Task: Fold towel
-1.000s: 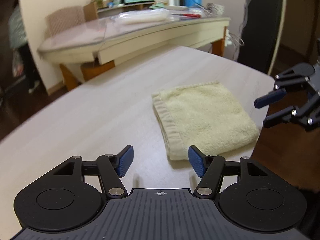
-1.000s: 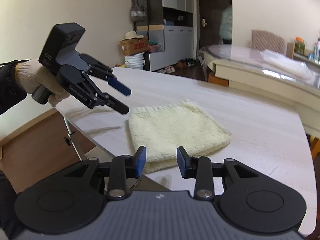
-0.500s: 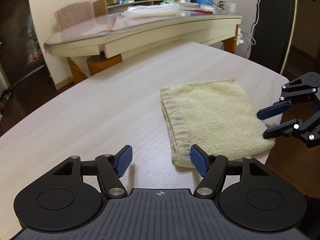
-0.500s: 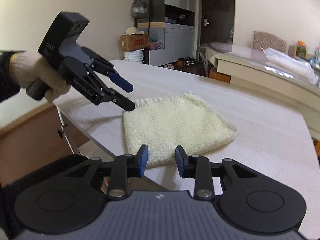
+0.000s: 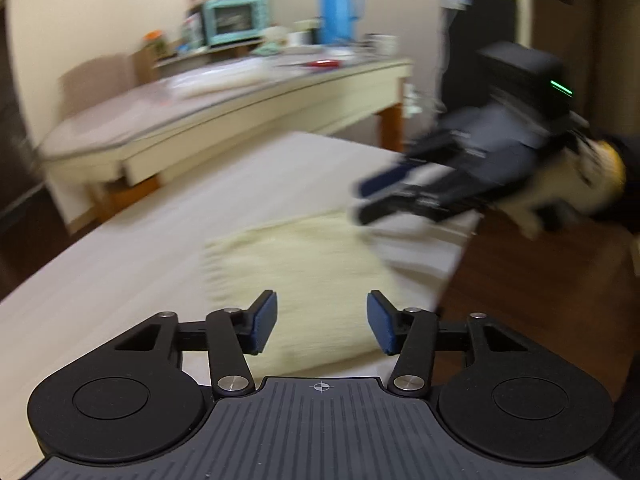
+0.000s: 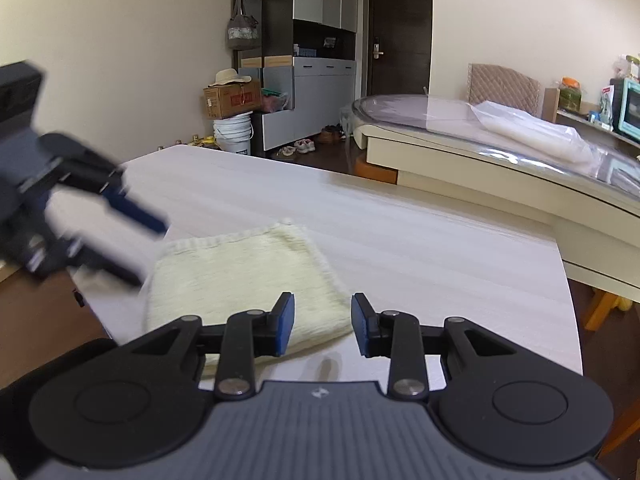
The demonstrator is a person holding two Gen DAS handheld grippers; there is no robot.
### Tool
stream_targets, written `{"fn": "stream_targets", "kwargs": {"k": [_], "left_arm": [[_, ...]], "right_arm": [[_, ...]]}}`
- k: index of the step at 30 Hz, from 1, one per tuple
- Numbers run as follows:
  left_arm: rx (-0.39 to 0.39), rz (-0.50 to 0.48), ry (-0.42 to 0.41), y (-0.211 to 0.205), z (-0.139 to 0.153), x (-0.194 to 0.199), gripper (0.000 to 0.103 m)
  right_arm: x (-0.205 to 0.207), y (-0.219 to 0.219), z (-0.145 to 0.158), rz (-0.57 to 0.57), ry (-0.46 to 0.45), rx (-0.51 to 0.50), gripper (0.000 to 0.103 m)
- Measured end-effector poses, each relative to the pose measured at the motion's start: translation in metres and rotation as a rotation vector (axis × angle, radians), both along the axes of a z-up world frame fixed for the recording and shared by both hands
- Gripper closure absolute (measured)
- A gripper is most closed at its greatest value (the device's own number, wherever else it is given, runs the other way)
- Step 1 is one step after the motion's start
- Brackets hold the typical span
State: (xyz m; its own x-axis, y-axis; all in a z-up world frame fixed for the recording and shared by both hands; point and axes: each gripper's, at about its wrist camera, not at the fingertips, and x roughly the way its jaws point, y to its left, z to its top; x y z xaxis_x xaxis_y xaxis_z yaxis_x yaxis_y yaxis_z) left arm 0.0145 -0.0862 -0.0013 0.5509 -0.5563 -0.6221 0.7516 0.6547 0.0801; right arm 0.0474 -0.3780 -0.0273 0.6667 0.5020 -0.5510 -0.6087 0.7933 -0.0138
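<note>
A cream towel [image 6: 240, 276], folded into a square, lies flat near the corner of the pale wood-grain table [image 6: 400, 220]. My right gripper [image 6: 322, 328] hovers over its near right corner, jaws opening a little, with nothing pinched. At the towel's left edge my left gripper [image 6: 148, 254] shows blurred, one finger above the cloth and one at its edge. In the blurred left wrist view the towel [image 5: 304, 280] lies under and between the fingers of my left gripper [image 5: 322, 320], whose jaws are closing with a clear gap. My right gripper [image 5: 372, 200] is over the far side, held by a gloved hand [image 5: 580, 184].
The table edge [image 6: 100, 312] runs just beside the towel, with brown floor below. A glass-topped table [image 6: 520, 160] with a plastic bag [image 6: 532, 132] stands behind. Cabinets [image 6: 320, 80], a box and a bucket stand along the far wall.
Both grippers have moved in over the towel. The left one swung onto its near edge with narrower jaws, and its view is now blurred. The right one reaches further over the cloth.
</note>
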Motion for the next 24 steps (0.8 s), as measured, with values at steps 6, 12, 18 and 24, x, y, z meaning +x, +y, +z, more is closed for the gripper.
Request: {"fn": "stream_targets", "kwargs": {"k": [6, 12, 18, 24], "left_arm": [[0.071, -0.084, -0.049, -0.033, -0.021, -0.018, 0.078], [0.09, -0.085, -0.038, -0.028, -0.027, -0.014, 0.087], [0.193, -0.141, -0.071, -0.008, -0.023, -0.011, 0.087], [0.225, -0.131, -0.048, 0.017, -0.021, 0.003, 0.086]], "right_arm": [[0.019, -0.009, -0.006, 0.034, 0.031, 0.039, 0.066], [0.028, -0.012, -0.017, 0.041, 0.071, 0.028, 0.08], [0.005, -0.017, -0.022, 0.001, 0.087, 0.079, 0.08], [-0.02, -0.004, -0.024, -0.024, 0.088, 0.111, 0.078]]}}
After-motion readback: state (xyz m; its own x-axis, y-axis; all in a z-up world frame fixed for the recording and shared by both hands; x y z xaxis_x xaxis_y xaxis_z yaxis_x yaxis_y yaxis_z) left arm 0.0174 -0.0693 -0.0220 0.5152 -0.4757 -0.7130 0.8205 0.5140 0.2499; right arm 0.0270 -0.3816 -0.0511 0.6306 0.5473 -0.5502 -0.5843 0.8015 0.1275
